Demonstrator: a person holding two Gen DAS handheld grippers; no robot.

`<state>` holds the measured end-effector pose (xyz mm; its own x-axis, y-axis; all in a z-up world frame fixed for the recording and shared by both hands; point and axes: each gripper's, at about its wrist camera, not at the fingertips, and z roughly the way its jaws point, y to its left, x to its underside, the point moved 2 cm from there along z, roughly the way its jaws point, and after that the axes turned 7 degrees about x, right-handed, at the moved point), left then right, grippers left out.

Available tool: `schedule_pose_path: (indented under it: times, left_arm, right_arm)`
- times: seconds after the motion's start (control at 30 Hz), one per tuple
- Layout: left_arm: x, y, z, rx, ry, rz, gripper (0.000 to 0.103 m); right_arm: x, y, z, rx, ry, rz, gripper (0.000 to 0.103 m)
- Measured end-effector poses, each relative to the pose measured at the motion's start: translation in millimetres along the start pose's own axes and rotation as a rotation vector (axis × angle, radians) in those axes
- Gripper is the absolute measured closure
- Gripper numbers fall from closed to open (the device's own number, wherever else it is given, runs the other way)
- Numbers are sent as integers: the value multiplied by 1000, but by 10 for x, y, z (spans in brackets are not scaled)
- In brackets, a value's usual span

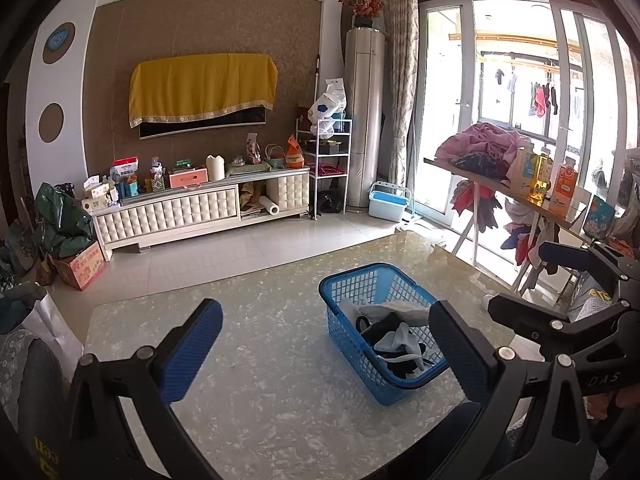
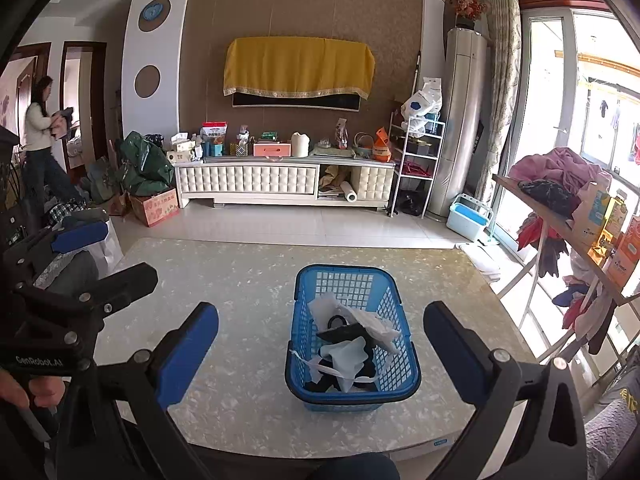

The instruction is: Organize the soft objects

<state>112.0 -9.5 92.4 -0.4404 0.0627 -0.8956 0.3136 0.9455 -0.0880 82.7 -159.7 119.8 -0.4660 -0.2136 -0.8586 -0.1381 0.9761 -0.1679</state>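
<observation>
Both grippers, left (image 1: 326, 350) (marked "DAS") and right (image 2: 320, 354), spread empty above blue basket (image 2: 352, 394).

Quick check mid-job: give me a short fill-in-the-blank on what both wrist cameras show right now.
1. The black and white soft items lie inside the ____ plastic lattice basket.
2. The basket stands on the ____-patterned tabletop.
3. Both the left gripper and the right gripper have their fingers ____, holding nothing.

Missing words: blue; marble; open
</observation>
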Motion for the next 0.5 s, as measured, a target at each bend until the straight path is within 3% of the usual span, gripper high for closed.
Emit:
schedule_pose_path:
  times: [0.5]
  left_arm:
    - [1, -49, 22, 11, 7, 4, 0]
  right_arm:
    - [38, -14, -37, 7, 4, 1, 0]
